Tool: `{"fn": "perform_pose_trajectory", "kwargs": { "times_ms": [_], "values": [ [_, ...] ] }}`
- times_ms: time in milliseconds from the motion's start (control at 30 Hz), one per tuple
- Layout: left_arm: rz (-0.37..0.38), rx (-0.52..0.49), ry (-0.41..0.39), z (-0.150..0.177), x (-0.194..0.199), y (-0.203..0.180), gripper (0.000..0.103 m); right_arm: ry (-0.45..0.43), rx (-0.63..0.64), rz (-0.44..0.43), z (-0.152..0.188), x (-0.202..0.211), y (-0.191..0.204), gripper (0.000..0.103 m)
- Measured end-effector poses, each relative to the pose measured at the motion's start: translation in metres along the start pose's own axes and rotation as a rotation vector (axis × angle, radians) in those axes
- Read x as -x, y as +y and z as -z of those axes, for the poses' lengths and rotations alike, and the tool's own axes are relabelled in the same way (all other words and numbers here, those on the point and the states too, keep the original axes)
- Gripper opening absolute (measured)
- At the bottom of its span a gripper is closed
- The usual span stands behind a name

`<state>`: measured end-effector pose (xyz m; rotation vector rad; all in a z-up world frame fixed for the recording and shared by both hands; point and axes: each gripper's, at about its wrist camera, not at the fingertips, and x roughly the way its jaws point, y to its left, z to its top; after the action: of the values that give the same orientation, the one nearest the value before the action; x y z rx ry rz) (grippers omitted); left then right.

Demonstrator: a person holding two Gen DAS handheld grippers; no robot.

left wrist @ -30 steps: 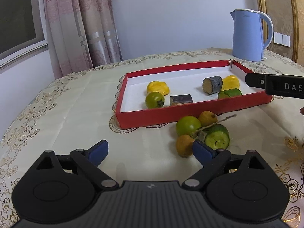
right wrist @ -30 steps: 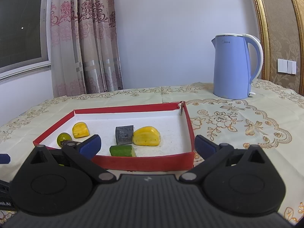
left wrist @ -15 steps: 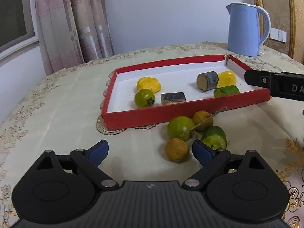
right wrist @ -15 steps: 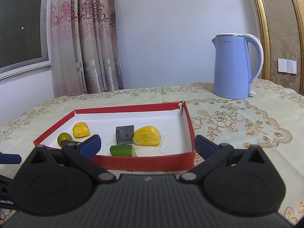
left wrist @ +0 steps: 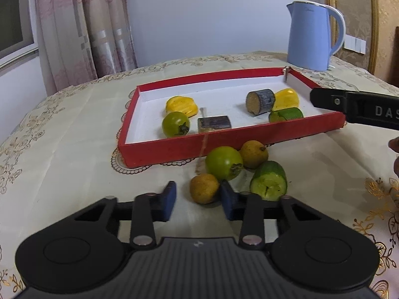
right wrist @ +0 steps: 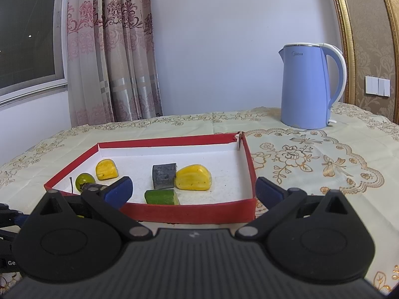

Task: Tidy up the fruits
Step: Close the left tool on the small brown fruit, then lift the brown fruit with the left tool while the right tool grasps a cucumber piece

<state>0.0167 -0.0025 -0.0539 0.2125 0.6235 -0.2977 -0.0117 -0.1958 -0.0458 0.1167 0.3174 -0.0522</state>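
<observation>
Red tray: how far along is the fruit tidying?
Done: six pieces lie in the red tray. In hand: the left gripper has just been closing its jaws around a small brown fruit, not visibly clamped. Left: a green tomato, a second brown fruit and a cucumber chunk on the tablecloth. The right gripper hangs open, empty.

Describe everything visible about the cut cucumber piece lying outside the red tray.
The cucumber piece is a short, stubby cylinder with dark green skin and a pale green cut face, cracked at its centre, turned toward the camera. It lies on its side on the tablecloth, in front of the red tray, beside the green tomato and apparently touching it.
</observation>
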Motion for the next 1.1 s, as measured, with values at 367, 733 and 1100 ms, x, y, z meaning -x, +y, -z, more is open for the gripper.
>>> {"fn": "perform_pose_trajectory", "kwargs": {
  "times_ms": [367,733,1100],
  "values": [
    [-0.002,-0.012,-0.012,0.000,0.000,-0.003,0.024,0.006,-0.002,0.000,0.001,-0.001,0.000,0.103],
    [-0.084,0.109,-0.063,-0.009,0.012,0.031,0.024,0.000,0.022,-0.030,0.001,0.001,0.003,0.103],
    [-0.114,0.191,-0.055,-0.003,0.008,0.054,0.024,0.104,0.280,-0.207,0.011,0.006,0.056,0.095]
  ]
}}
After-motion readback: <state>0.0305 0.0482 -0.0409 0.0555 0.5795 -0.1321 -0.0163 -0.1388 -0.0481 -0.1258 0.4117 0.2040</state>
